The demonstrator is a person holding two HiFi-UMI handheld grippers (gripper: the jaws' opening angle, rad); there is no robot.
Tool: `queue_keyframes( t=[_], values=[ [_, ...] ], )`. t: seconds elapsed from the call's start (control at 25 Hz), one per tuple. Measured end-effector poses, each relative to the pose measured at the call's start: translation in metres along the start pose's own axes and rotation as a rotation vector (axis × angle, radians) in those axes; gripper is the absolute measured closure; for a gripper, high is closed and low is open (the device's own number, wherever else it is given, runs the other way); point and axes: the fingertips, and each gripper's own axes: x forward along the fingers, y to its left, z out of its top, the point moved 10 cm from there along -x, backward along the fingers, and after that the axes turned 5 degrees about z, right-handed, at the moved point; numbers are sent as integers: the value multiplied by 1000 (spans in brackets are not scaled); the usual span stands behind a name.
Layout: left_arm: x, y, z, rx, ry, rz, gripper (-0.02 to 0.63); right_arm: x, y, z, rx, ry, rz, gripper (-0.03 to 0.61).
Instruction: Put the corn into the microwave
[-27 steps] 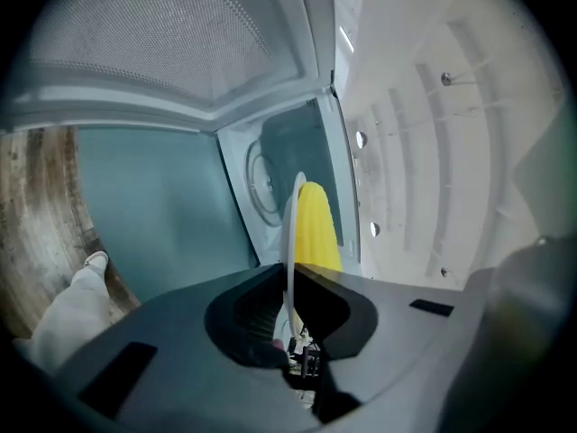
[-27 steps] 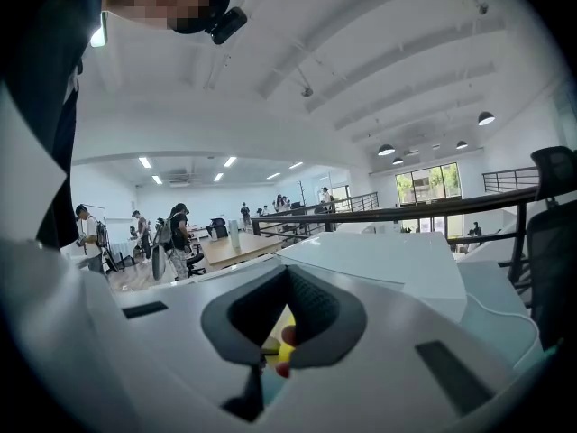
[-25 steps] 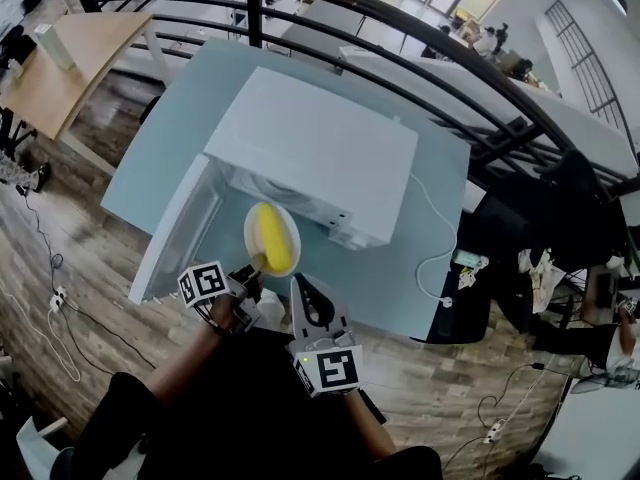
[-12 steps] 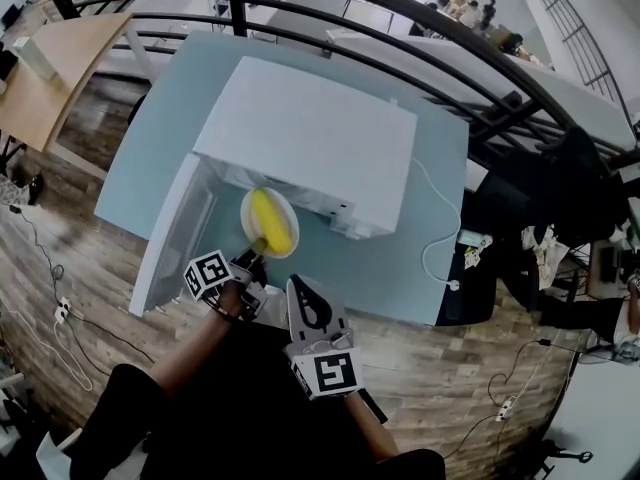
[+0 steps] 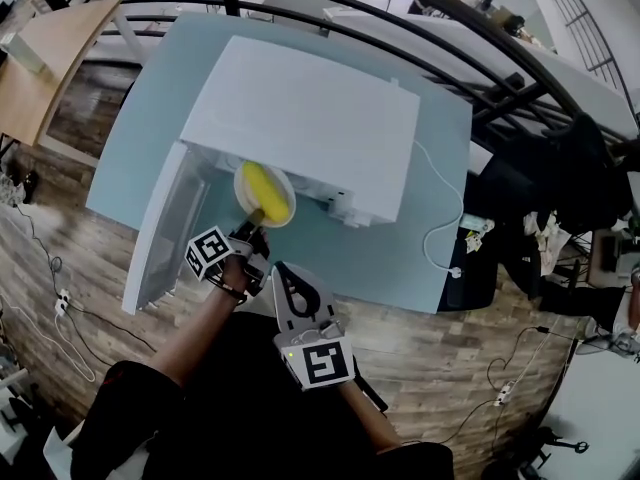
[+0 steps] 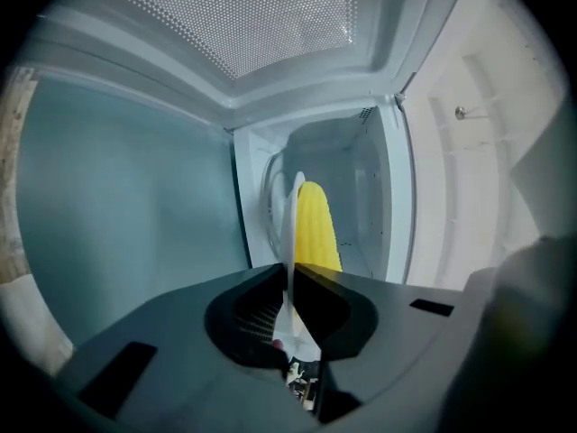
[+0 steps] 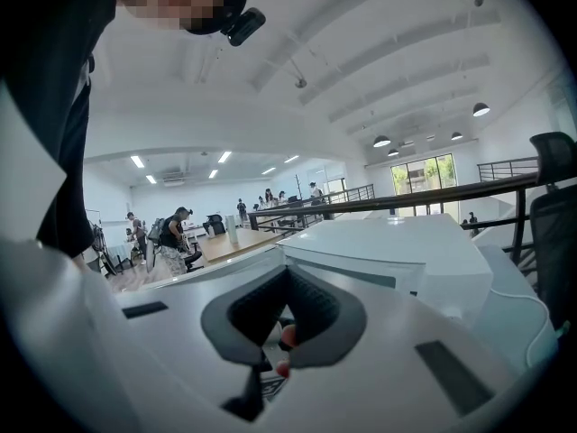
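Observation:
A yellow corn cob lies on a white plate held level at the mouth of the white microwave, whose door hangs open to the left. My left gripper is shut on the plate's near rim. In the left gripper view the plate shows edge-on between the jaws of the left gripper, with the corn beyond and the microwave cavity behind it. My right gripper hangs shut and empty just below the table's front edge, to the right of the left one.
The microwave stands on a pale blue table; its white cable trails off the right side. A black railing runs behind. A wooden desk stands at far left. Wooden floor lies below the table's front edge.
The left gripper has carried the plate with the corn forward, closer to the microwave's opening. The right gripper stays shut beside it and has shifted a little left.

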Motion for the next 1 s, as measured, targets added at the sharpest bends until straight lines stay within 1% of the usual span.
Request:
queue_keyframes(
  t=[0.24, 0.4, 0.56, 0.8, 1.0],
  values=[
    [17, 1, 11, 0, -11, 22, 588, 8, -3, 5, -4, -5, 0, 569],
    [27, 1, 12, -17, -22, 28, 588, 7, -3, 3, -1, 16, 7, 569],
    [36, 0, 14, -28, -28, 24, 588, 10, -6, 3, -1, 14, 9, 569],
    [49, 5, 14, -58, -30, 42, 587, 10, -9, 3, -5, 24, 13, 569],
    [60, 6, 16, -63, -37, 46, 586, 8, -12, 2, -5, 29, 5, 569]
  ],
)
